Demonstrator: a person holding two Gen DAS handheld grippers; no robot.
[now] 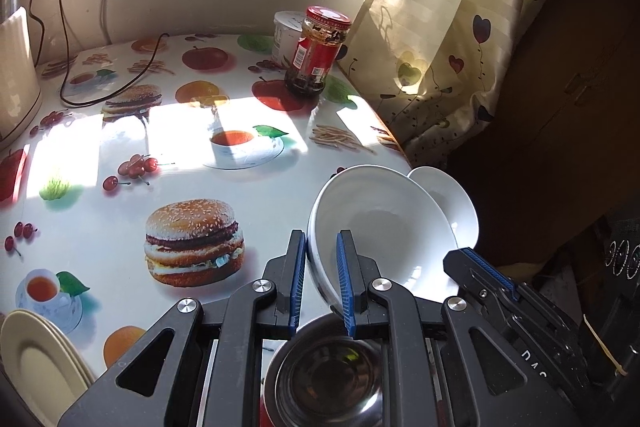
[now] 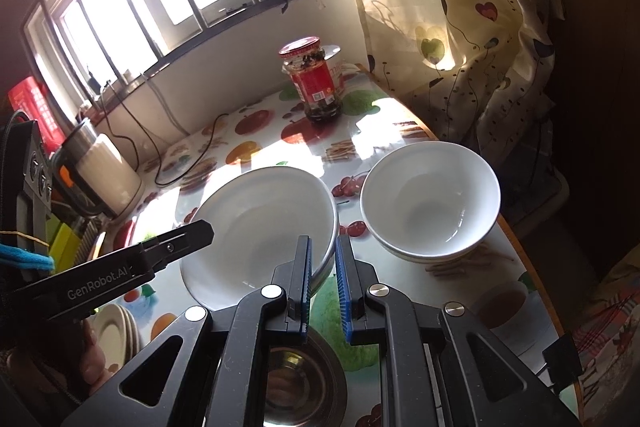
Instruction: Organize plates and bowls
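white bowl (image 1: 380, 227), tilted, is being gripped by both: left gripper (image 1: 323, 283) and right gripper (image 2: 323, 283) clenching opposite rims near the table (image 1: 120, 155)'s right edge.

I had the big white bowl (image 2: 260, 227) up off the table, tilted, its rim pinched on both sides, left side (image 1: 320, 255) and right. It looked doubled, a second rim showing just under the first. Beside it to the right, the other white bowls (image 2: 430, 195) sat upright and nested on the table's edge. Below me the steel bowl (image 1: 332, 379) stood upright, dark and shiny inside. The cream plates (image 1: 36, 367) lay stacked at the near left.
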